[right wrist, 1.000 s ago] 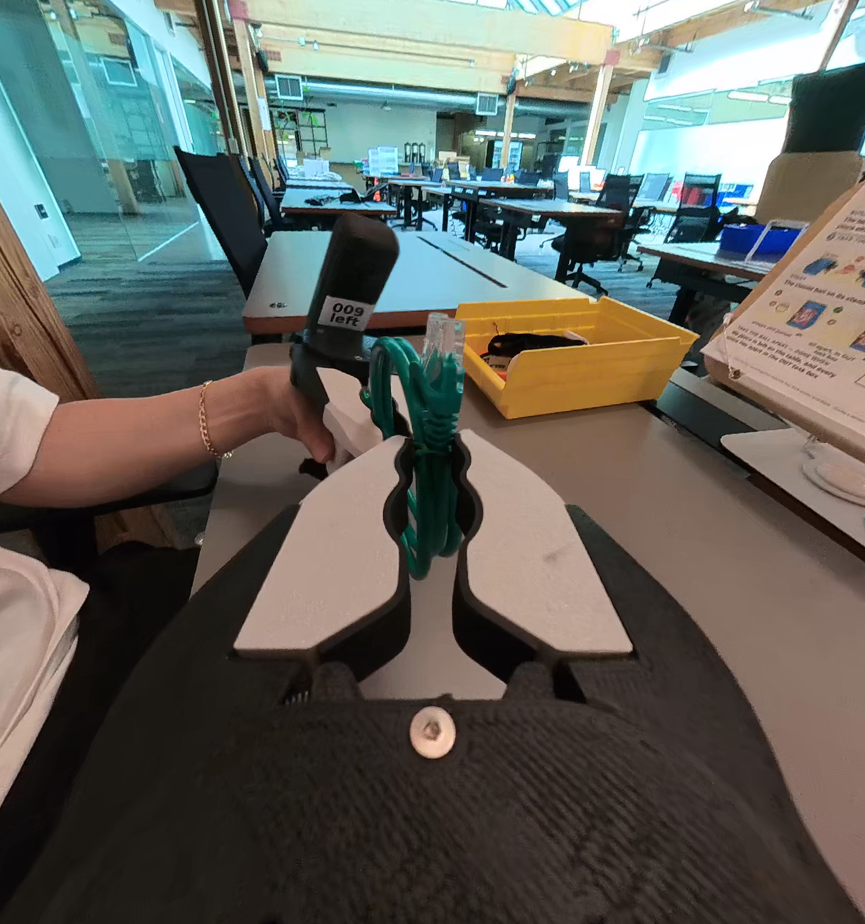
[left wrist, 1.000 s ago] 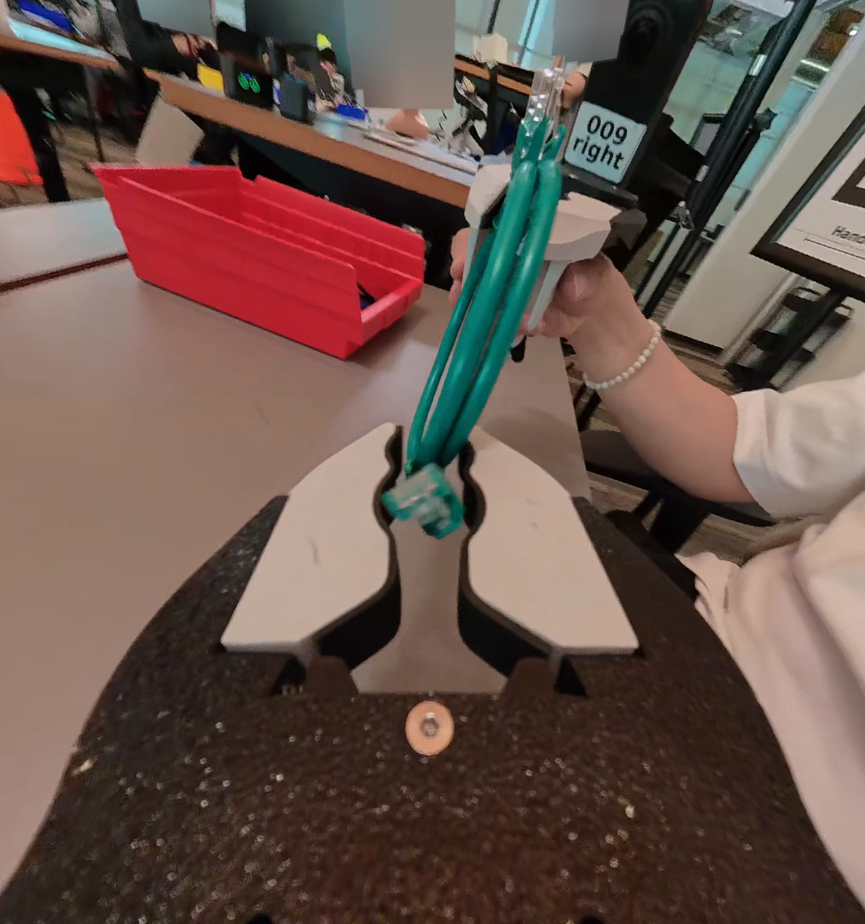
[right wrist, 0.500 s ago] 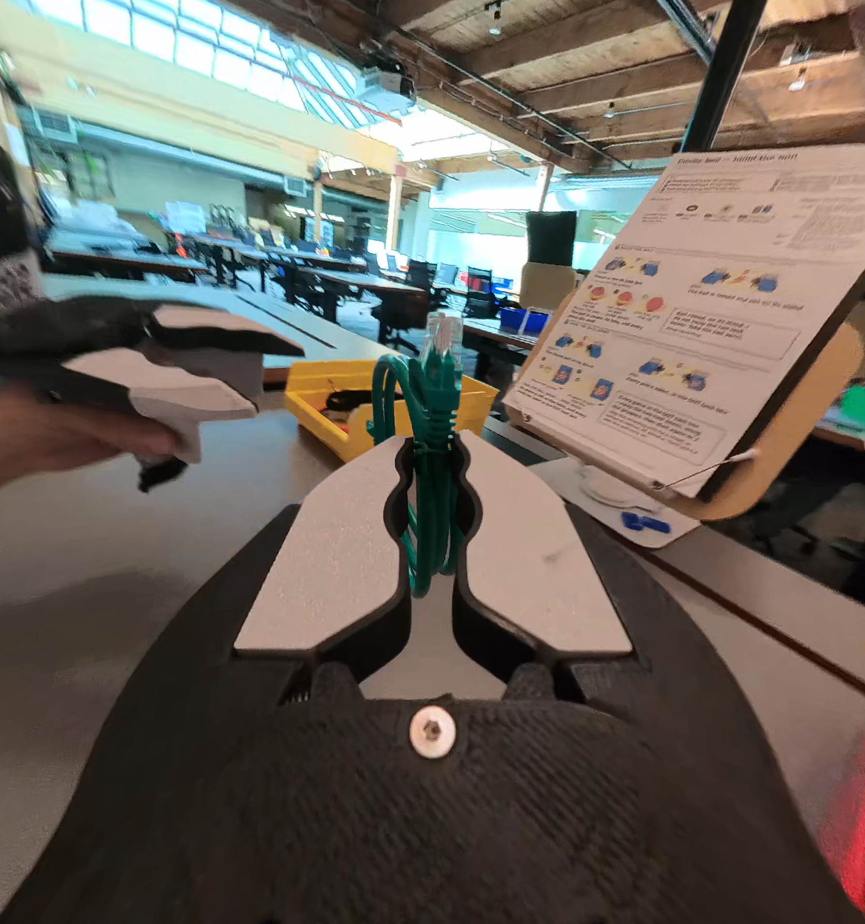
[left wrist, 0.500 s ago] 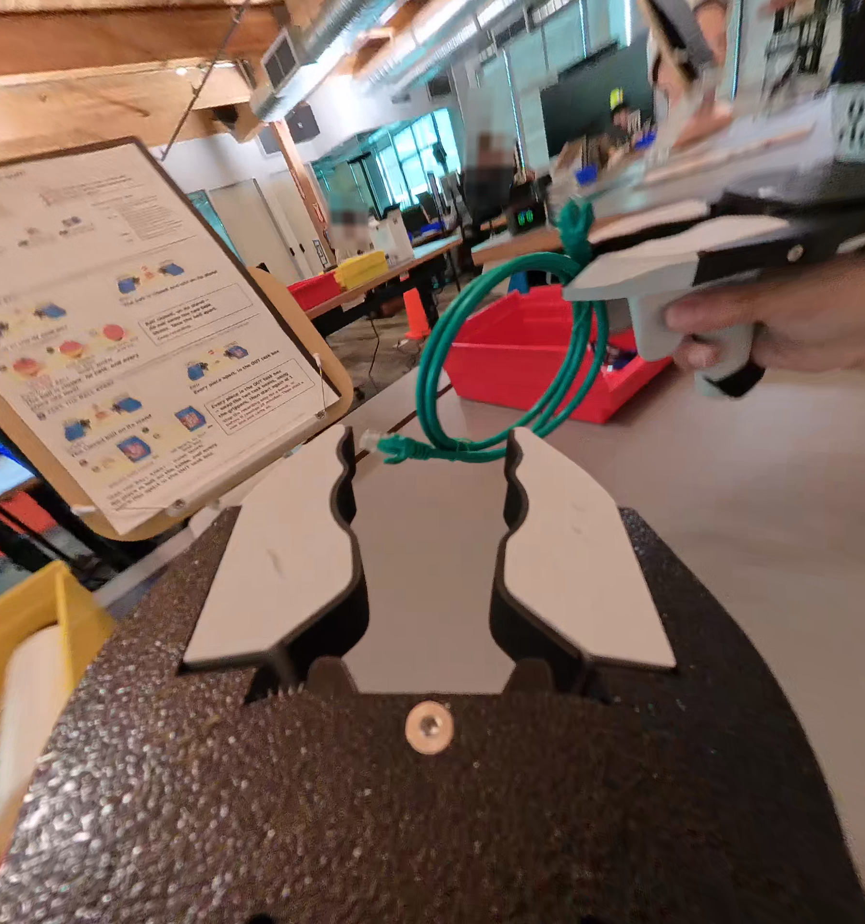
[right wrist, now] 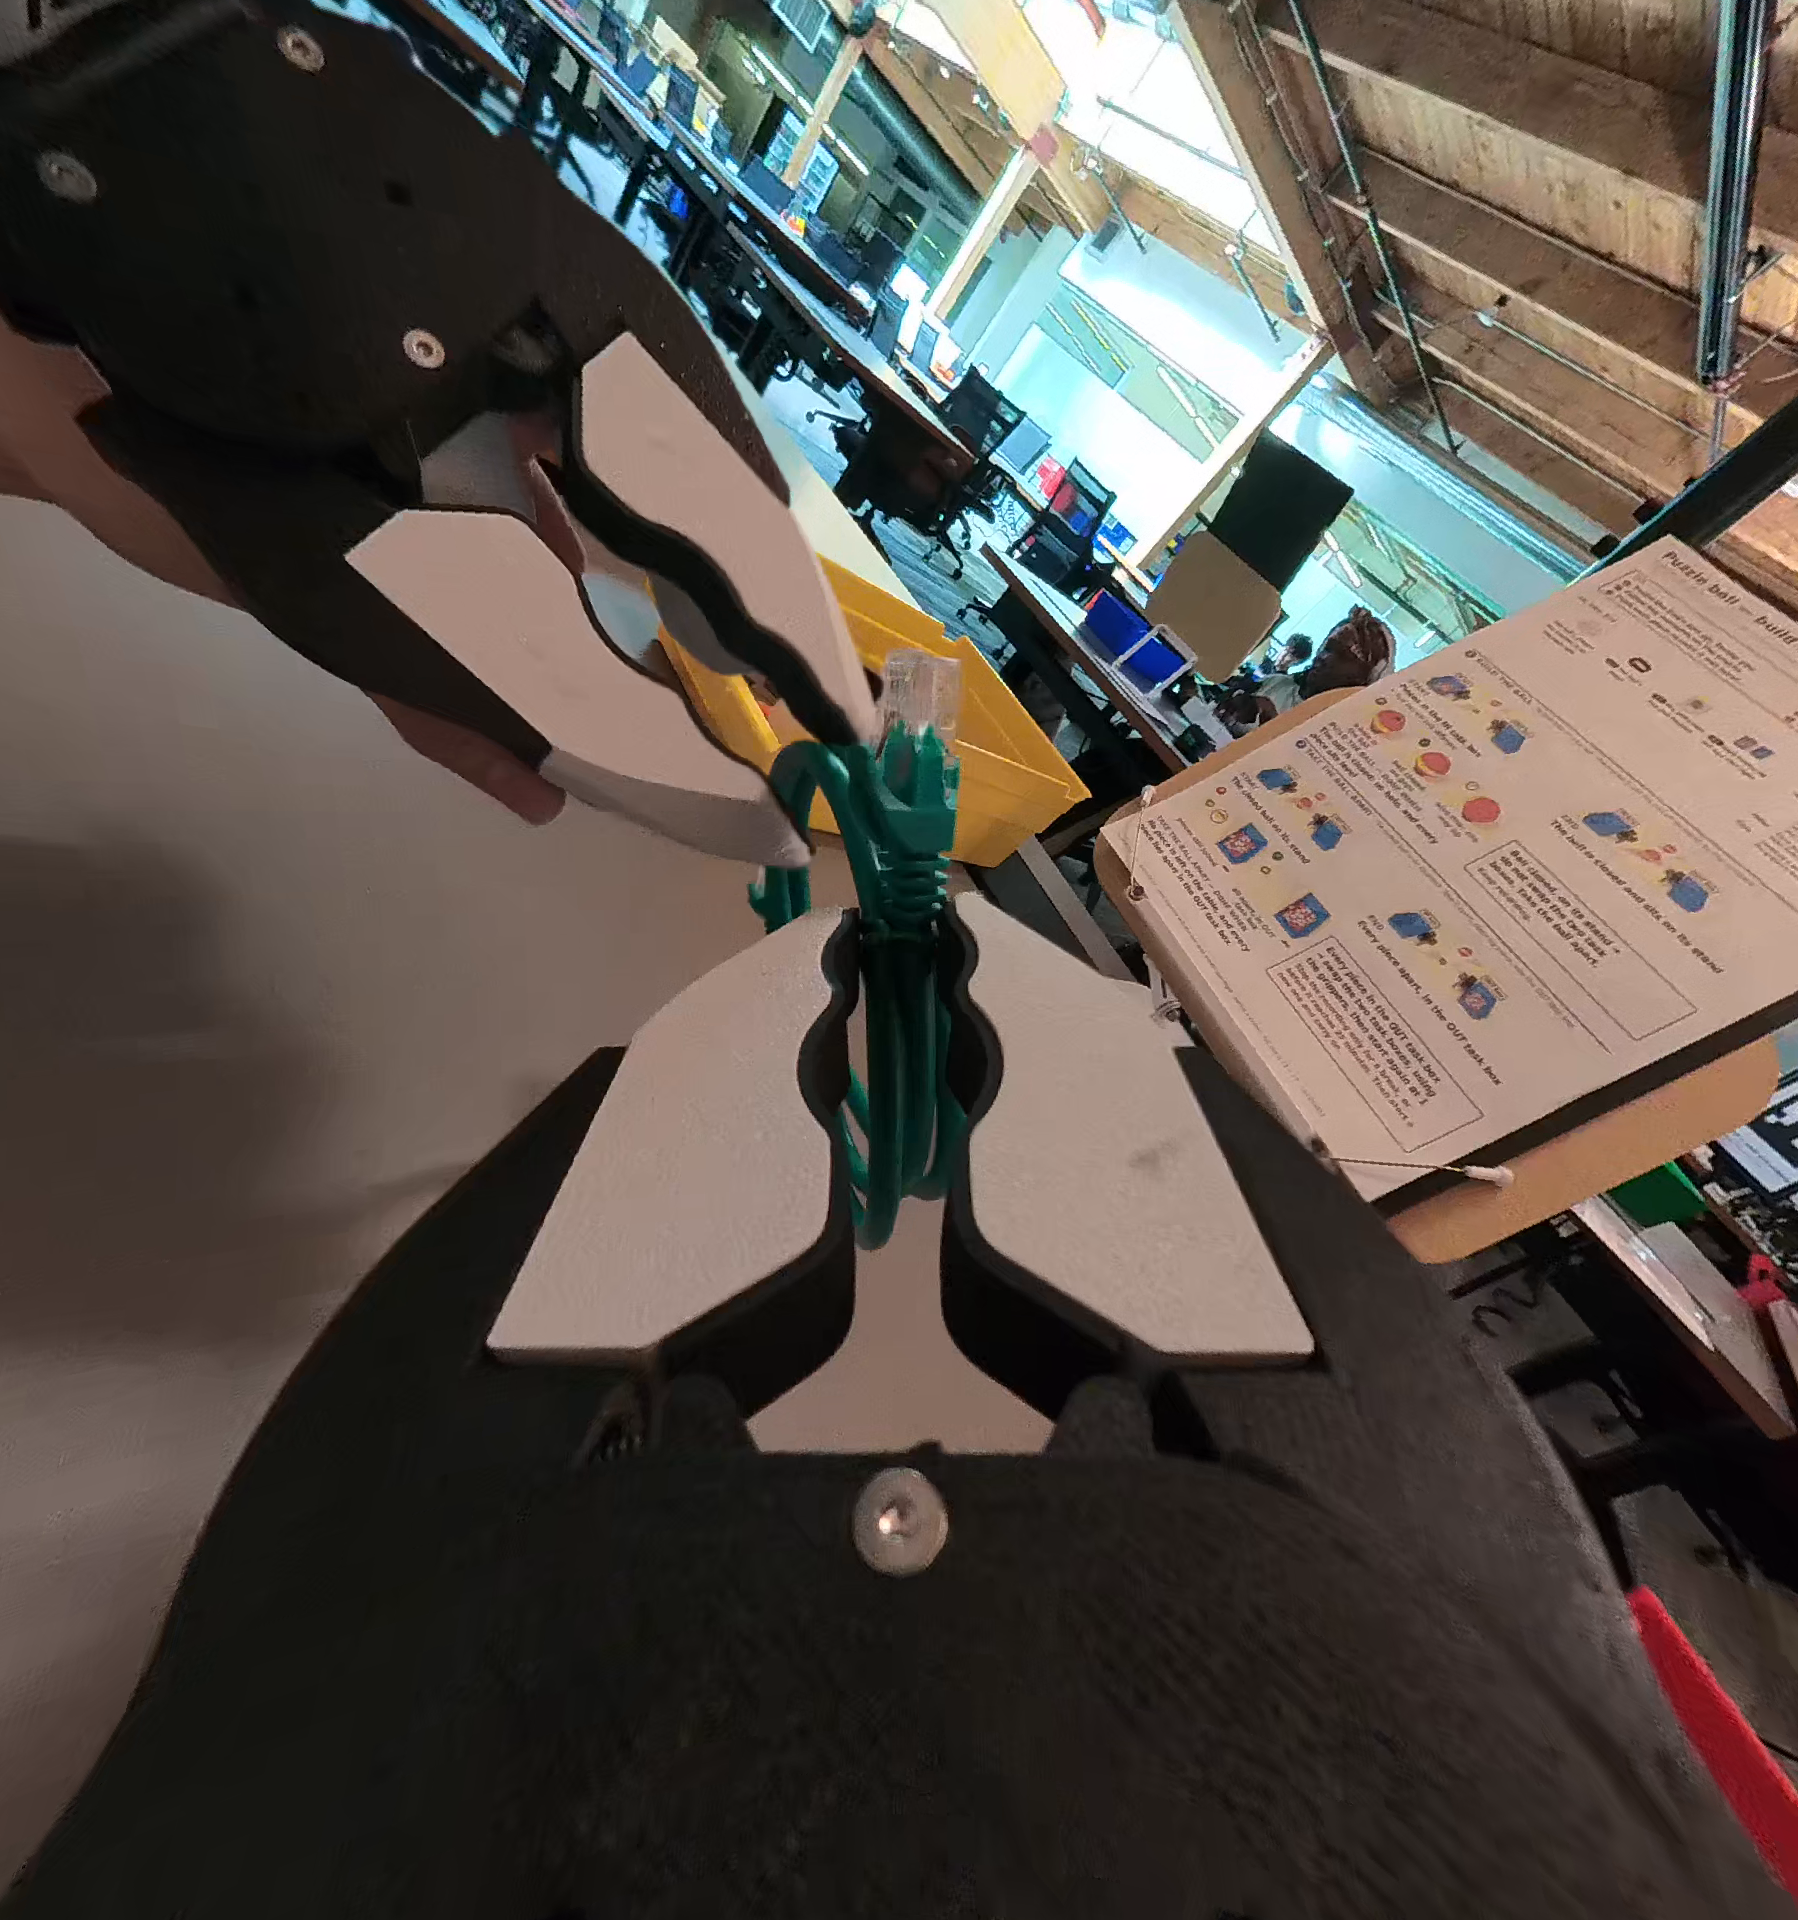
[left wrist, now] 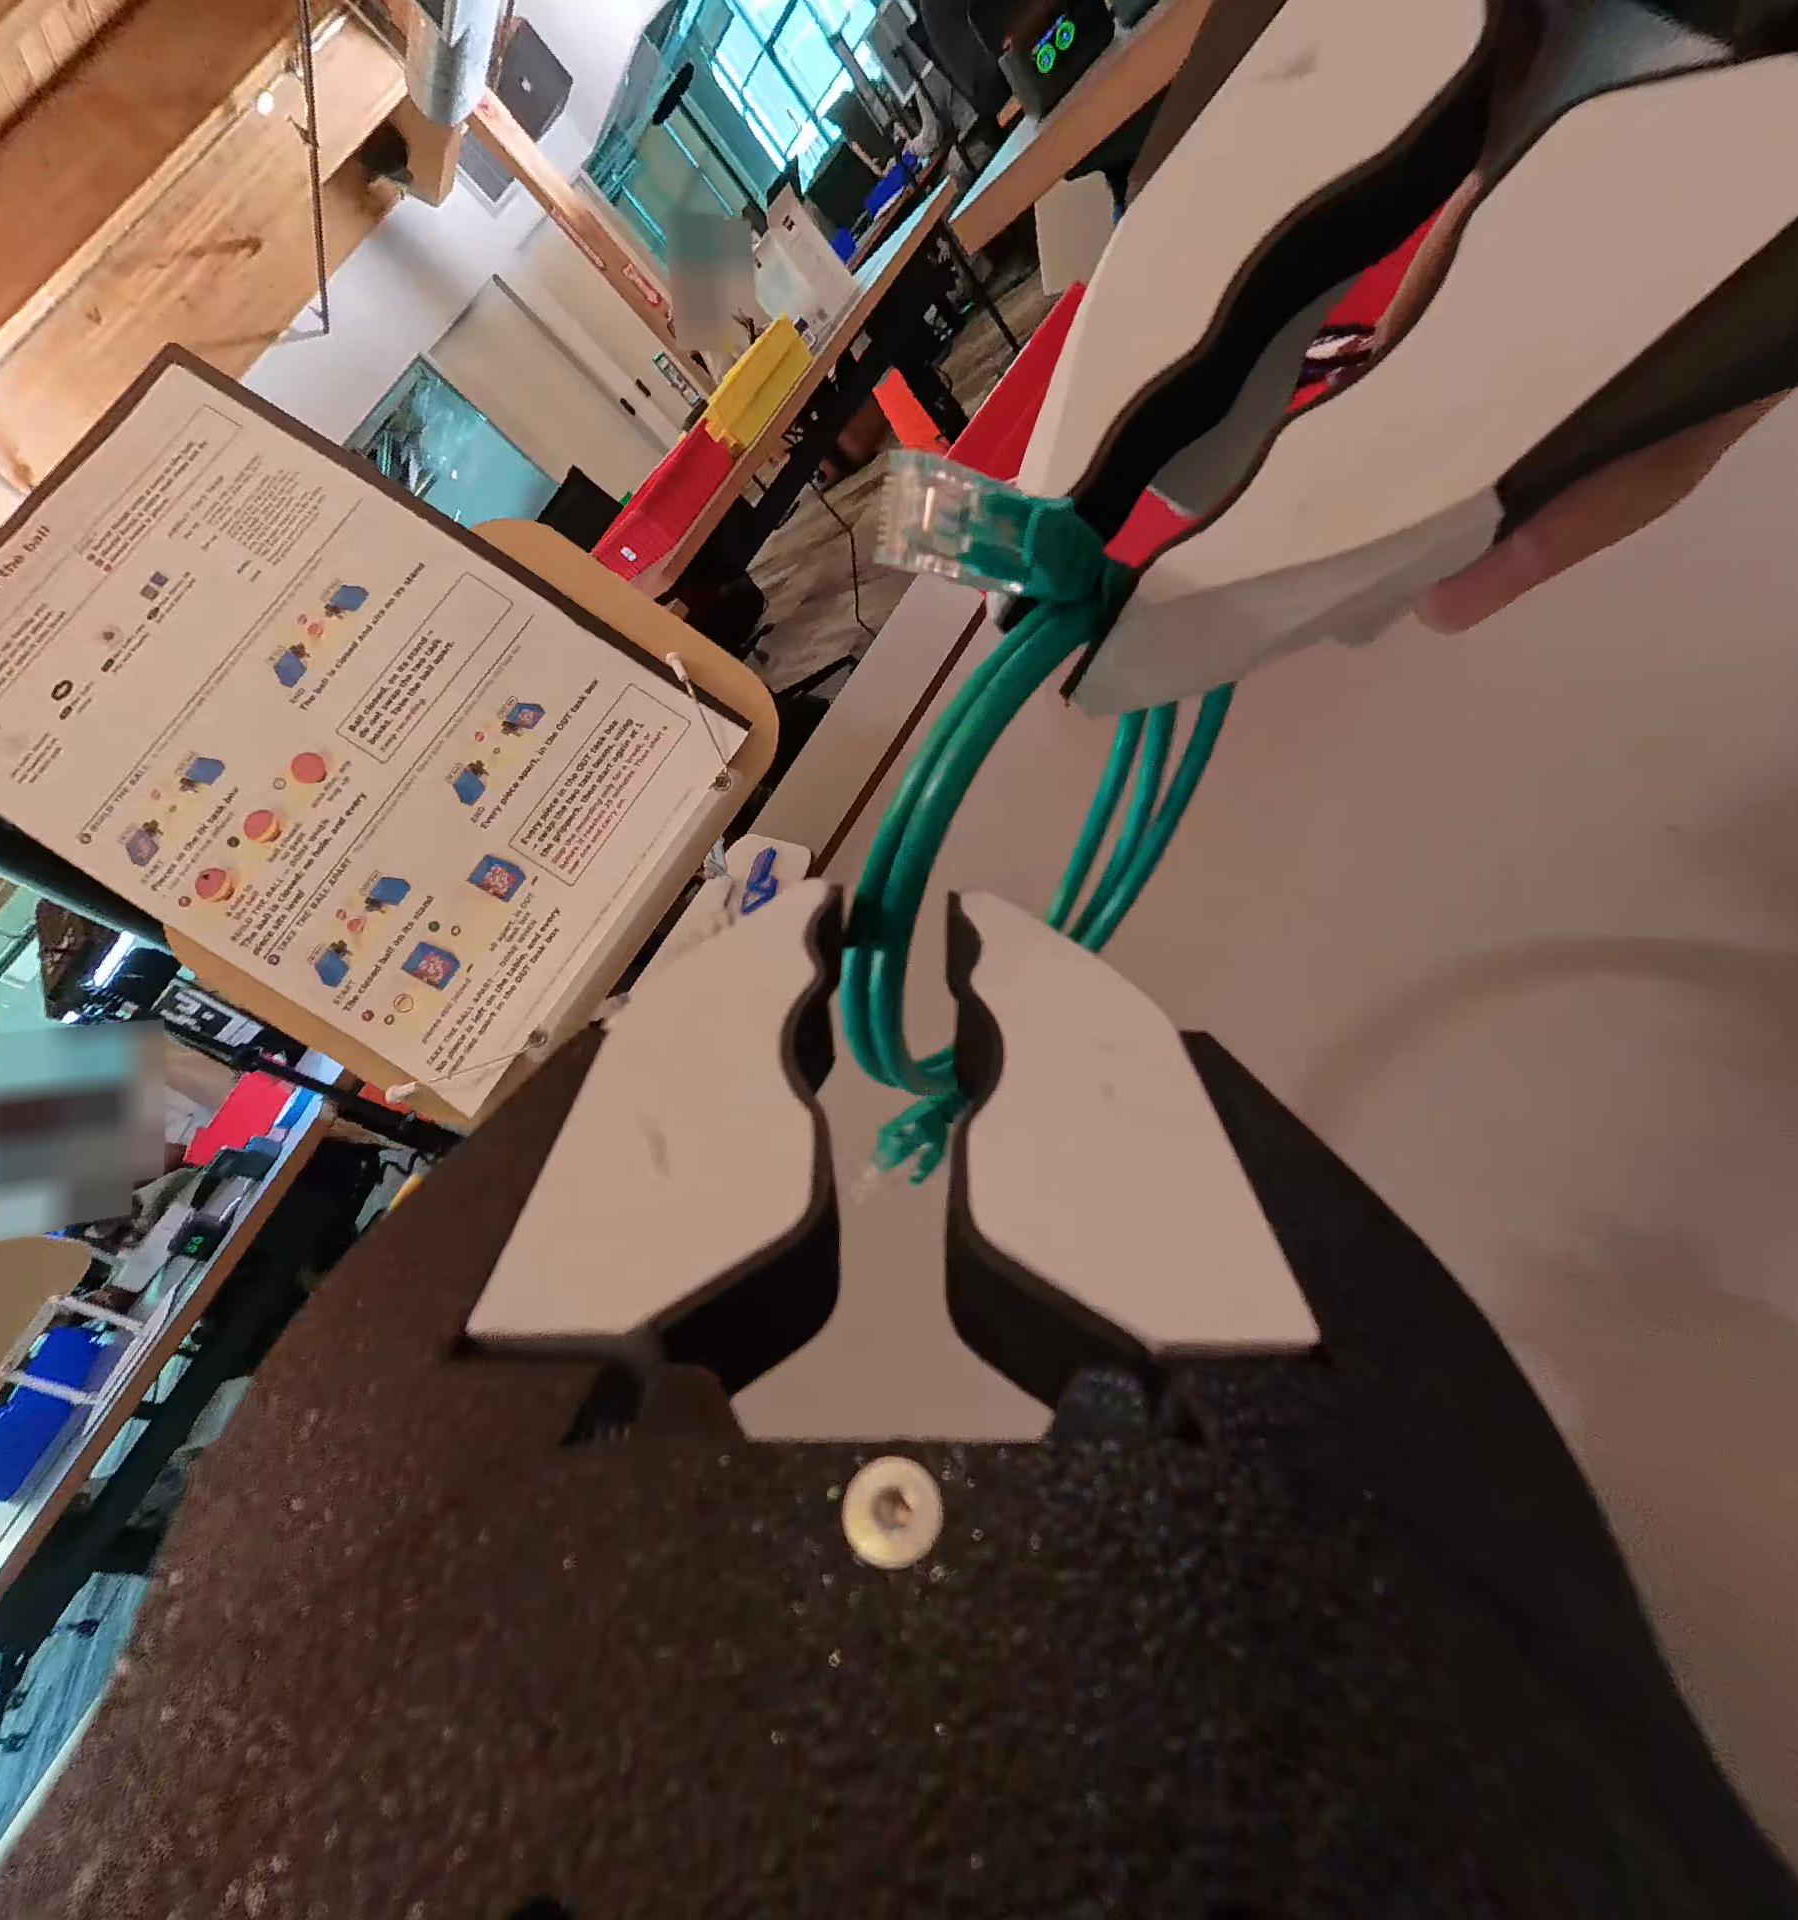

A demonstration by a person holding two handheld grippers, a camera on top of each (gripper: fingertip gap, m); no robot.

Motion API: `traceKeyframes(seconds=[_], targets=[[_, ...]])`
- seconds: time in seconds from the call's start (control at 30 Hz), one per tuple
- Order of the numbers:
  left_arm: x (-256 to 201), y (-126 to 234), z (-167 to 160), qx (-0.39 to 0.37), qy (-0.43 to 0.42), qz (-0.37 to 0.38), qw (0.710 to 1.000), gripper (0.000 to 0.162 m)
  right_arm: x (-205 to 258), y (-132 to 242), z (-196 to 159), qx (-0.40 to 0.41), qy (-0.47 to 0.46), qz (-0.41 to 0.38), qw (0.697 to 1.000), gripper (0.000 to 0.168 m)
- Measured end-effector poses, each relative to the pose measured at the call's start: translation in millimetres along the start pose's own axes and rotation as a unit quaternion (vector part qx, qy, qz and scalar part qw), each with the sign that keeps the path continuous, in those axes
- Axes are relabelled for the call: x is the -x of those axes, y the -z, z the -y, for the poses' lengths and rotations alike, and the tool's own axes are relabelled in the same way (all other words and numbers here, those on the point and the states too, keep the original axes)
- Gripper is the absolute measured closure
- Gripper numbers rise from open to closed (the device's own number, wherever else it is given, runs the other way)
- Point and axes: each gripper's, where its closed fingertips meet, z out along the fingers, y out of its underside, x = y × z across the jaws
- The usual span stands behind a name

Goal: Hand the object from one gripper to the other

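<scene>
A coiled green network cable with clear plugs hangs between both grippers above the table. My right gripper is shut on the cable's bound end, with a clear plug sticking up past its tips. In the left wrist view it comes in from the upper right. My left gripper is shut on the loop's lower part, and a small green plug end lies between its fingers. In the right wrist view it comes in from the upper left, tips right by the cable.
A tilted instruction board stands beside the table and also shows in the right wrist view. A yellow bin sits behind the cable. A red bin shows behind the right gripper. The grey tabletop lies below. Across from one pair of fingers to the other is roughly 5 cm.
Half a second ago my left gripper was open, short of the cable. Now it has moved in and closed round the hanging loop. My right gripper has kept its hold; both views have tilted.
</scene>
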Motion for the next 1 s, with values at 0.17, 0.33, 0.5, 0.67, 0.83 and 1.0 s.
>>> traceKeyframes(seconds=[0.17,0.33,0.5,0.67,0.83,1.0], targets=[[1.7,-2.0,-1.4,-0.010,0.033,-0.001,0.999,0.154,0.1,0.9,8.4,-0.026,-0.057,0.011,0.998,0.154],[23.7,-0.2,-6.7,-0.046,0.164,0.031,0.985,0.157,-19.4,7.8,9.5,-0.046,-0.127,-0.024,0.991,0.128],[60.9,14.4,-22.4,-0.102,0.364,0.068,0.923,0.157,-31.6,1.9,-17.0,-0.058,-0.304,-0.021,0.951,0.096],[72.7,23.7,-21.0,-0.181,0.511,0.069,0.837,0.157,19.2,-31.9,-17.3,-0.077,-0.417,0.077,0.902,0.099],[53.5,14.3,-11.5,-0.213,0.619,0.010,0.756,0.157,25.2,-38.0,-6.3,-0.120,-0.367,0.024,0.922,0.135],[43.6,7.3,-10.4,-0.216,0.646,-0.018,0.732,0.157,17.2,-26.7,6.2,-0.156,-0.330,0.017,0.931,0.157]])
